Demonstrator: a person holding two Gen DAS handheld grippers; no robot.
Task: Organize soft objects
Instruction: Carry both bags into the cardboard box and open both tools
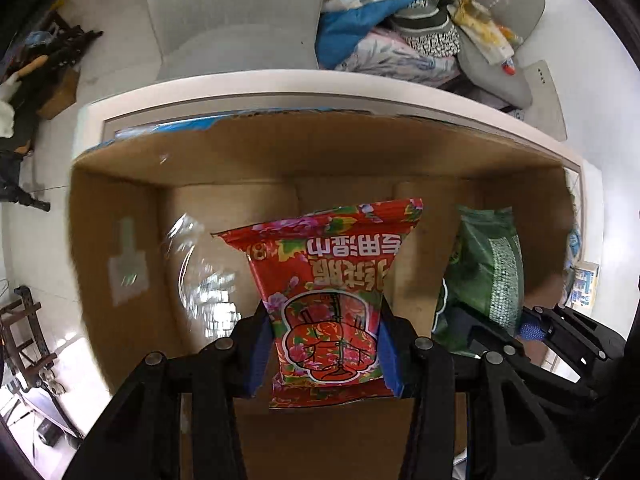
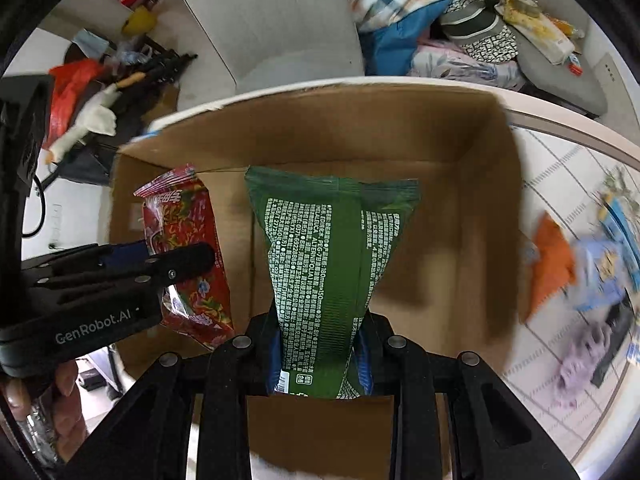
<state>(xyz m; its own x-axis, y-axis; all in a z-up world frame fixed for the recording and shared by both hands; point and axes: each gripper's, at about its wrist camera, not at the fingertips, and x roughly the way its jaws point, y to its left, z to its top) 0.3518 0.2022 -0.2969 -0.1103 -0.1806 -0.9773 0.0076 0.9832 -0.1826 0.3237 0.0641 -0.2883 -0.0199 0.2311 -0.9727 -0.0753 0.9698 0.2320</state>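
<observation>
Red pack (image 1: 328, 304), a floral wet-wipe pouch, hangs over the open box (image 1: 120, 216), pinched near its lower end between the blue pads of the left gripper (image 1: 326, 354). Just beside it, the green pack (image 2: 332, 264) is clamped the same way by the right gripper (image 2: 320, 360), also above the box interior. The bottom edges of both packs are hidden behind the gripper frames. In the left wrist view the green pack shows only as a slice at the right, partly covered by the other gripper's black arm. A shiny clear film on the box's left inner wall is blurred and hard to identify. The box sits on a white-rimmed counter (image 2: 560, 120); to its right lie an orange pouch (image 2: 550, 256) and other soft items, smeared by motion blur. Beyond the counter, a heap of bedding (image 1: 384, 12) fills the background.
</observation>
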